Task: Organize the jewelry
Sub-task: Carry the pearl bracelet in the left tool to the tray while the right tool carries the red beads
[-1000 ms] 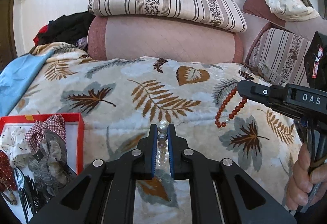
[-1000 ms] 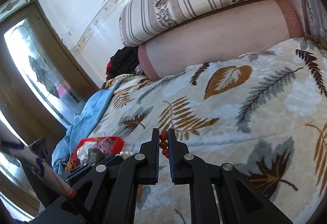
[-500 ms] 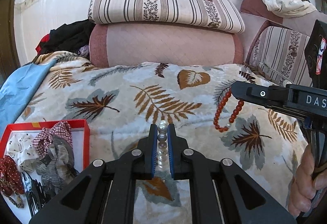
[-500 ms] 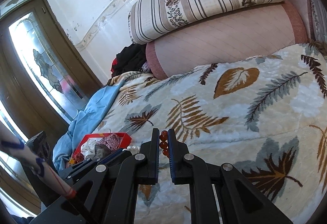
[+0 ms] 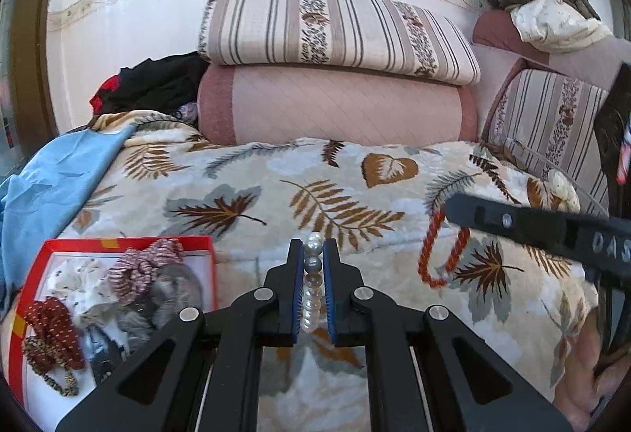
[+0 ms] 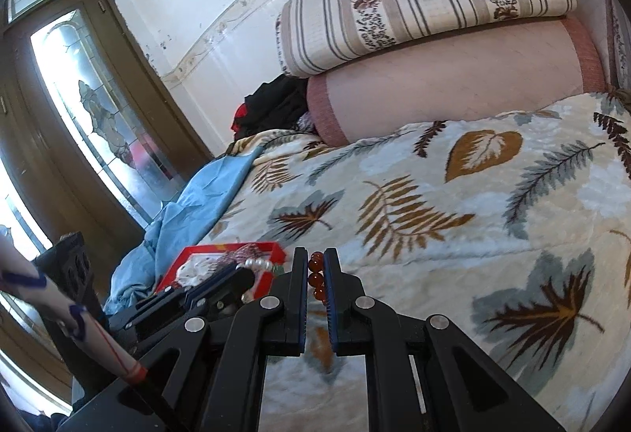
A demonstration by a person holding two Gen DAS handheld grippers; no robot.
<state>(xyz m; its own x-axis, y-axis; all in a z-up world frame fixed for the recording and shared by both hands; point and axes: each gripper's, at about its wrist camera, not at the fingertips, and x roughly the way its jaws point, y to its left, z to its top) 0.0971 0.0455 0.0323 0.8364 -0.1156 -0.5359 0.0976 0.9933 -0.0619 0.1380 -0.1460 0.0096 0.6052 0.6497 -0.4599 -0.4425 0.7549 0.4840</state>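
The left gripper (image 5: pixel 313 274) has its fingers clamped on a pearl strand (image 5: pixel 312 286) above the leaf-print blanket (image 5: pixel 244 203). At its three o'clock, the right gripper (image 6: pixel 315 280) pinches a red bead strand (image 5: pixel 432 254). A red tray (image 5: pixel 31 258) of hair ties lies at nine o'clock.

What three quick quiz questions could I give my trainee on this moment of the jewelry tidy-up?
1. True or false: the left gripper is shut on a pearl strand.
2. What hangs from the right gripper? A) silver chain B) red bead bracelet C) hair clip
3. Fill in: the red tray holding fabric scrunchies lies on the leaf-print blanket on the ____ side of the left wrist view.

Key: 1 true; 2 B; 3 left.
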